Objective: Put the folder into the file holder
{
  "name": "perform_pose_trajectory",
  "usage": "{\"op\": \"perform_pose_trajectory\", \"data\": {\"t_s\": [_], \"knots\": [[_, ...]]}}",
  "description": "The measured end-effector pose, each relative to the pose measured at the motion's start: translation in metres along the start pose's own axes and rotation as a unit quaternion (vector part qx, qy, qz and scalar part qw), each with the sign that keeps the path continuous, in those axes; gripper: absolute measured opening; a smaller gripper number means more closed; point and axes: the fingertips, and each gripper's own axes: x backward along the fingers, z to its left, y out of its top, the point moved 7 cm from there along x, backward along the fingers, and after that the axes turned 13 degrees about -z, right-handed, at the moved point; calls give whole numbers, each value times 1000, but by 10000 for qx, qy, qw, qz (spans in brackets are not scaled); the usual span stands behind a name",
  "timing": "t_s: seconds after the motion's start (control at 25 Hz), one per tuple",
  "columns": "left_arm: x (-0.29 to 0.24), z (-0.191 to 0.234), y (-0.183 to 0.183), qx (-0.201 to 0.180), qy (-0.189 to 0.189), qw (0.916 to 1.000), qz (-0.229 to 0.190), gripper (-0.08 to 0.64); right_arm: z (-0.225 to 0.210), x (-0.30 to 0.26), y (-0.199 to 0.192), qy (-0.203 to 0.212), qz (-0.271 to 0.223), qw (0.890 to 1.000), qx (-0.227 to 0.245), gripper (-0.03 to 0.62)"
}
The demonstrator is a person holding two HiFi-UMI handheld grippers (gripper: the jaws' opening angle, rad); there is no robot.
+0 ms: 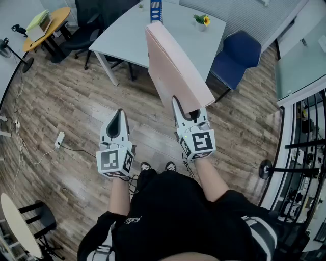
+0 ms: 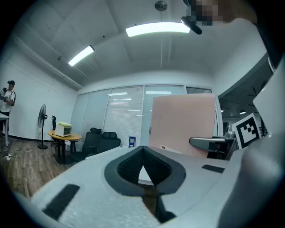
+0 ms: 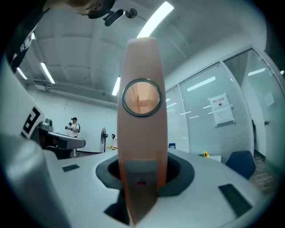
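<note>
While the folder (image 1: 175,66) stood raised at centre frame, head view: right gripper (image 1: 177,104) fingers clamped on its lower edge; left gripper (image 1: 120,114) empty. Insertion not yet done.
Left gripper view: fingers pressed together, nothing between them.
Right gripper view: folder spine filled the centre.
File holder not identifiable; blue object (image 1: 156,11) on the surface (image 1: 127,35), top centre, cut off.

The right tongs (image 3: 142,180) are closed on a pink folder (image 3: 141,138), which stands upright with its narrow spine toward the camera. The pads press on both sides of the spine. A round metal ring hole (image 3: 141,97) sits high on the spine and a grey label (image 3: 140,171) sits low. Far at the left a person (image 3: 73,126) stands near a fan (image 3: 103,133). At the right there are a glass wall with a paper notice (image 3: 221,110) and a blue chair (image 3: 242,162).
</note>
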Motion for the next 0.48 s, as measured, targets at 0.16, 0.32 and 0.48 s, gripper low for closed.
{"op": "perform_pose_trajectory", "data": {"t_s": [0.16, 0.32, 0.48], "knots": [[8, 11, -19, 108, -99, 9994, 305, -2, 12, 1, -14, -8, 117, 9999, -40, 137], [0, 37, -33, 165, -241, 9981, 535, -2, 21, -17, -31, -96, 248, 9996, 7, 132], [-1, 73, -36, 234, -348, 9977, 535, -2, 40, -30, -41, -268, 306, 9992, 26, 130]]}}
